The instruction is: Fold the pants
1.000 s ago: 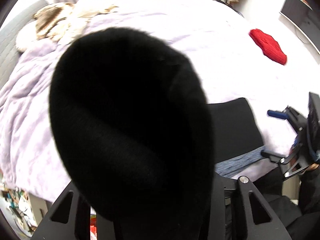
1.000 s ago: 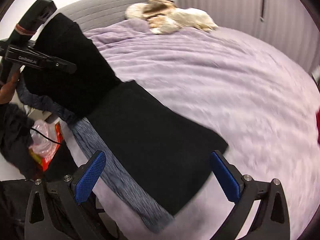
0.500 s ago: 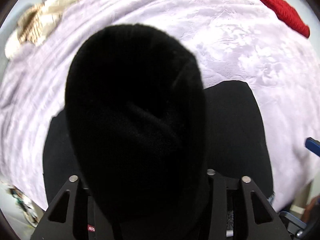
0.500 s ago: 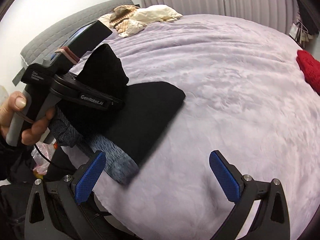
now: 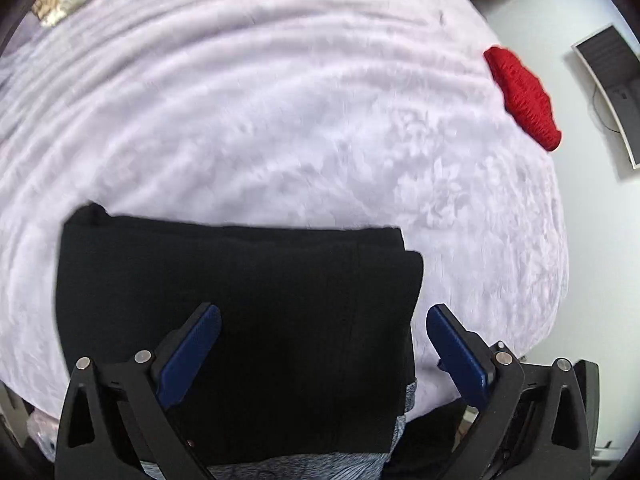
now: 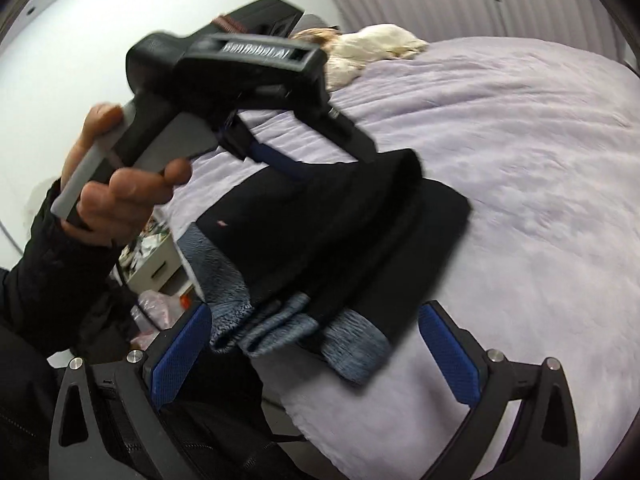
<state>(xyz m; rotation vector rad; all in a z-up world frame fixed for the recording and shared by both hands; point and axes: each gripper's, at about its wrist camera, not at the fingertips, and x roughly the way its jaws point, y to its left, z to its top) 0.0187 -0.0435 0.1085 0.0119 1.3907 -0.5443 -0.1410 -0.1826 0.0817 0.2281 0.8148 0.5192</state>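
The black pants point(image 5: 240, 280) lie folded in a flat stack on the lilac bedspread point(image 5: 280, 120) near the bed's front edge. Their grey-blue waistband point(image 6: 280, 320) hangs towards the edge. My left gripper point(image 5: 324, 344) hovers just above the stack, pointing steeply down. Its jaws are opening wide and nothing is pinched between the blue pads point(image 5: 192, 352). In the right wrist view a hand point(image 6: 116, 188) holds the left gripper point(image 6: 320, 156) over the pants point(image 6: 340, 232). My right gripper point(image 6: 316, 352) is open and empty, just short of the waistband.
A red knitted item point(image 5: 524, 96) lies at the bed's far right edge. A cream and brown fluffy throw point(image 6: 376, 48) sits at the head of the bed. Clutter and a white drawer unit point(image 6: 152, 256) stand beside the bed. A flat panel point(image 5: 612, 92) leans by the wall.
The left gripper held a bundle of black fabric that filled its view; it carried it over the stack, let go and its jaws spread. The right gripper swung towards the waistband end.
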